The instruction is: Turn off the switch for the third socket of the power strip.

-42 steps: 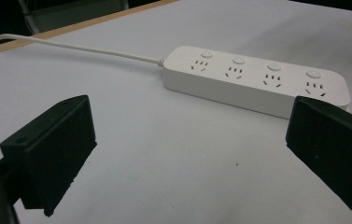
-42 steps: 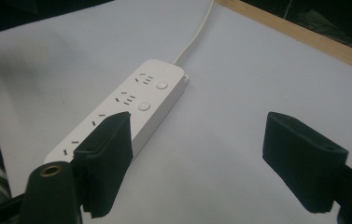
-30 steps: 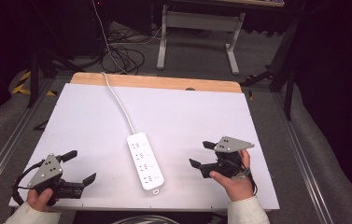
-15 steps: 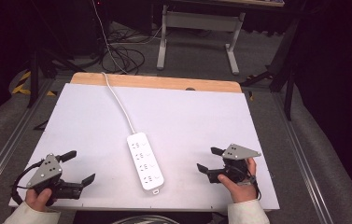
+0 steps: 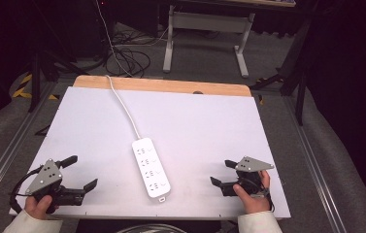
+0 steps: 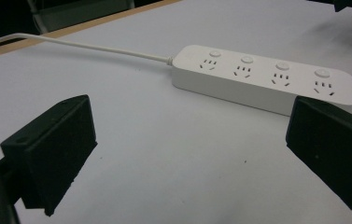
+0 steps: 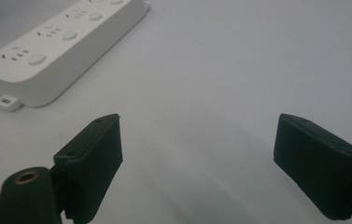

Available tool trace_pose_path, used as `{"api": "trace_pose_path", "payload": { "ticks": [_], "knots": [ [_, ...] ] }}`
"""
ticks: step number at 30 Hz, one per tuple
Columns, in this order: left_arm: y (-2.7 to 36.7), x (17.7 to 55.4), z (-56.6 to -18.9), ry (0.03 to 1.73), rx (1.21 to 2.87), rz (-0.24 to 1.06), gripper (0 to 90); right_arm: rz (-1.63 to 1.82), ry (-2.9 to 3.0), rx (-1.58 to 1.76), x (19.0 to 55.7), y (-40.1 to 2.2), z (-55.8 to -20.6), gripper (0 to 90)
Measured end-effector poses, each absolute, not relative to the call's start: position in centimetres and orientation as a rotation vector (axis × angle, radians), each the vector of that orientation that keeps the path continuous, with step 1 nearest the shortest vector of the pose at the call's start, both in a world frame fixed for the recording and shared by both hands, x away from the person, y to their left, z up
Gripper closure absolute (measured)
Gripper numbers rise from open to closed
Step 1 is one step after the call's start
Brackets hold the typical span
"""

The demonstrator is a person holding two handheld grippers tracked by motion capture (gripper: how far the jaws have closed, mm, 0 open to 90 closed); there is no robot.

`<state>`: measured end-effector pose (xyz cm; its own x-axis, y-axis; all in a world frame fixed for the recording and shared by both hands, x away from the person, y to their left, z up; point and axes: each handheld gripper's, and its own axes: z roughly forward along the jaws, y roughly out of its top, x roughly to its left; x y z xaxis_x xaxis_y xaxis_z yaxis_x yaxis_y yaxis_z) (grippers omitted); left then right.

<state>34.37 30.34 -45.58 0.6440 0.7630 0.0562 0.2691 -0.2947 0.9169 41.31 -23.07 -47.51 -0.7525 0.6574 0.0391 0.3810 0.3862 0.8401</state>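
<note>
A white power strip (image 5: 150, 167) with several sockets lies flat near the middle front of the white table top (image 5: 200, 121). Its white cord (image 5: 122, 104) runs off over the far edge. My left gripper (image 5: 82, 172) rests at the front left corner, held by a hand, jaws wide open and empty. In the left gripper view the power strip (image 6: 262, 79) lies ahead of the open left gripper (image 6: 187, 140), apart from it. My right gripper (image 5: 222, 172) sits at the front right, open and empty. The right gripper view has the strip's end (image 7: 61, 42) beyond the open right gripper (image 7: 197, 149).
A bare wooden strip (image 5: 171, 86) edges the table's far side. Metal rails (image 5: 311, 145) run along both sides. Beyond the table, loose cables (image 5: 127, 53) lie on the floor beside a grey metal stand (image 5: 205, 24).
My right gripper has drawn back toward the table's front edge and a little to the right. The left gripper and the power strip have stayed put.
</note>
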Motion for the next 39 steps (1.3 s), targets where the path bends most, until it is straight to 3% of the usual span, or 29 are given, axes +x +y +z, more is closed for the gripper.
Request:
{"api": "trace_pose_path", "payload": {
  "ticks": [39],
  "knots": [
    [30.4, 34.5, -45.8, 0.842, 1.841, 0.628, 2.1, 1.3, 2.301, 0.886, 40.7, -23.6, -48.2, 19.3]
  ]
}}
